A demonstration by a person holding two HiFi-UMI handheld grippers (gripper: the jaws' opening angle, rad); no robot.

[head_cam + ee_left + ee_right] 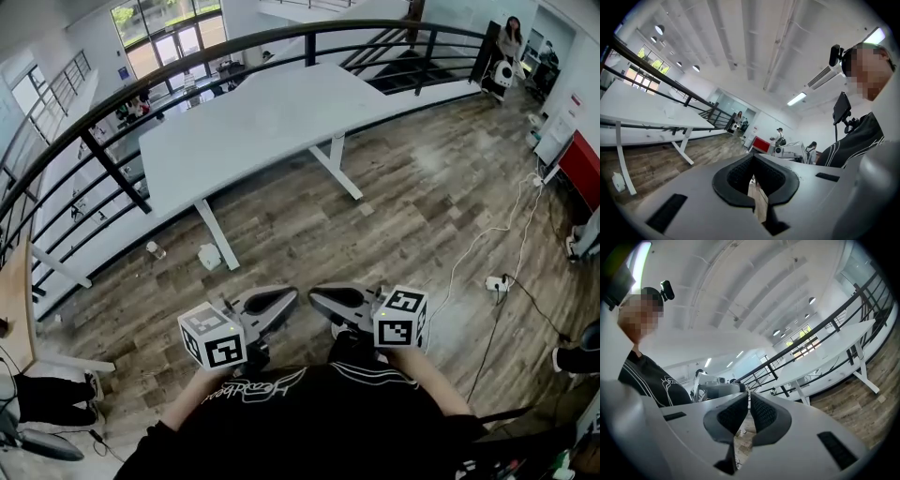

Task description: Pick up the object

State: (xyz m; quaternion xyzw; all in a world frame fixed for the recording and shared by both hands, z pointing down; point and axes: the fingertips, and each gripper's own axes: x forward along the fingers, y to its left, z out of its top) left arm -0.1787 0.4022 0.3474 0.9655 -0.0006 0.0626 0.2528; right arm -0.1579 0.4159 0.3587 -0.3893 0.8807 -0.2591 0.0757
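I cannot make out any single object to pick up. In the head view both grippers are held close to the person's chest above the wooden floor, their tips turned toward each other. The left gripper (291, 296) carries its marker cube at lower left, and its jaws are shut with nothing between them (752, 159). The right gripper (315, 295) has its marker cube at the right. Its jaws (749, 394) stand together at the tips and hold nothing. Each gripper view looks across the room, with the person's black top at its edge.
A long white desk (253, 122) stands ahead on white legs, in front of a black railing (187, 67). A white container (209, 256) and a small cup (155, 249) sit on the floor by its leg. A power strip with cables (496, 282) lies at right; a red cabinet (583, 169) stands beyond.
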